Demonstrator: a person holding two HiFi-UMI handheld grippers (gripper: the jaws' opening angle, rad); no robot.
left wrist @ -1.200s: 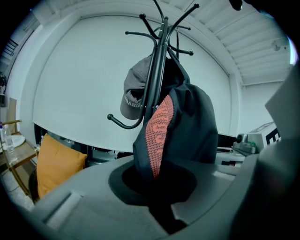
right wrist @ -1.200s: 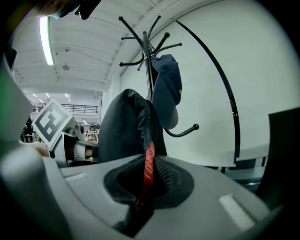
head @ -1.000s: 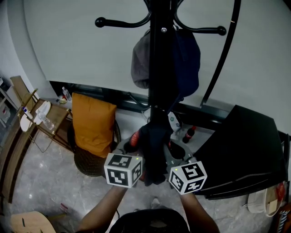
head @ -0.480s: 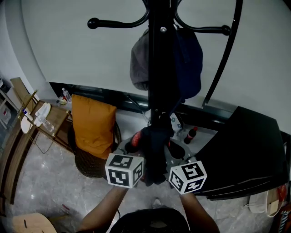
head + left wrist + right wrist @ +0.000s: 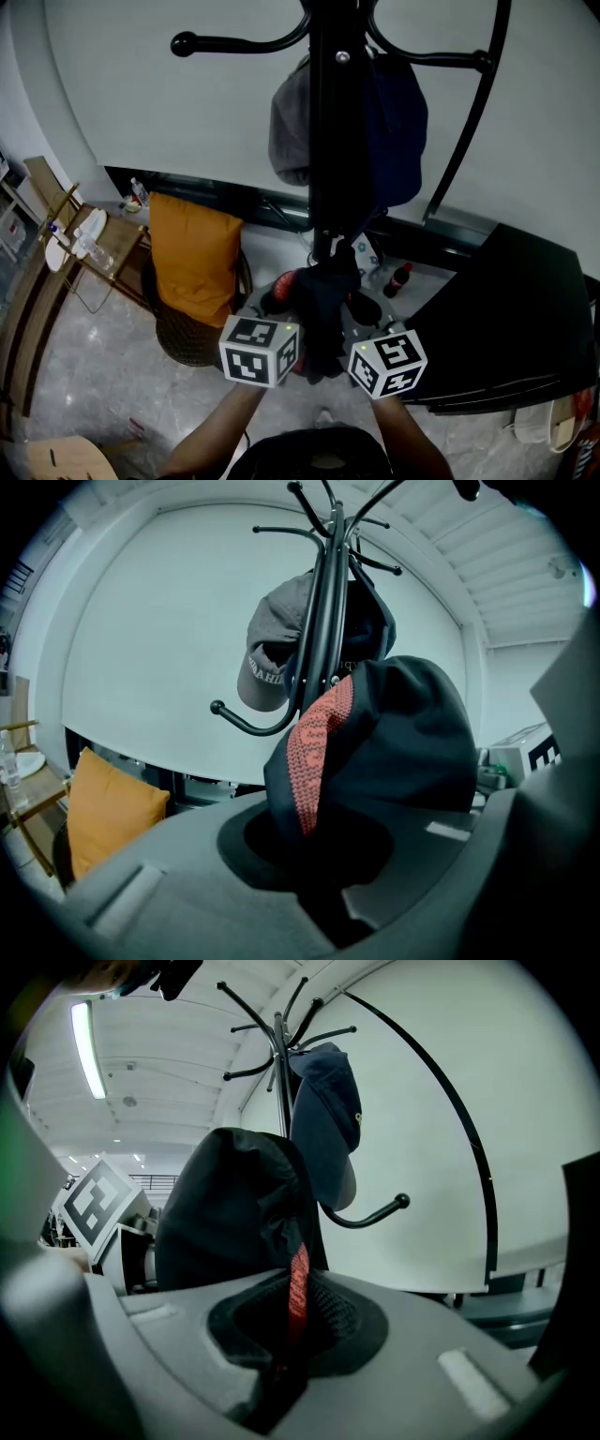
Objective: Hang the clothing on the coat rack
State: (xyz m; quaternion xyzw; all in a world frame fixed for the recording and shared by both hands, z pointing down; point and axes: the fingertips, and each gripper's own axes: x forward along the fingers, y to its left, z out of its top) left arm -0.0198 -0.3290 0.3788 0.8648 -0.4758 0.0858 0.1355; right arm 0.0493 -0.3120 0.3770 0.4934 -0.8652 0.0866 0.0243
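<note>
Step in hand: we judge this to be the approach. The garment is up in front of the rack but not yet on a hook.
Task's thing: the dark garment with its red mesh band hangs bunched between both grippers, just in front of the coat rack and below its caps.
Left gripper: jaws clenched on a fold of the garment. The red mesh band rises straight out of the gap.
Right gripper: jaws clenched on the same garment. A narrow red strip runs down between them.
Rack occupancy: a grey cap and a navy cap already hang on either side of the pole.
Free hooks: the lower curved hook with a ball end is bare in the left gripper view. A second bare hook shows in the right gripper view.
Method: we pick one bare hook and raise both grippers together until the fabric held between them is above its ball end. We then lower the fabric over the hook.
Grip discipline: we hold both jaws clenched until the hook carries the weight, then release one side at a time.
Spread: we draw the grippers a little apart first, so a loop or opening is presented to the hook rather than a wad.
Risk: bunched fabric may slide off the ball end or knock a cap loose.
</note>
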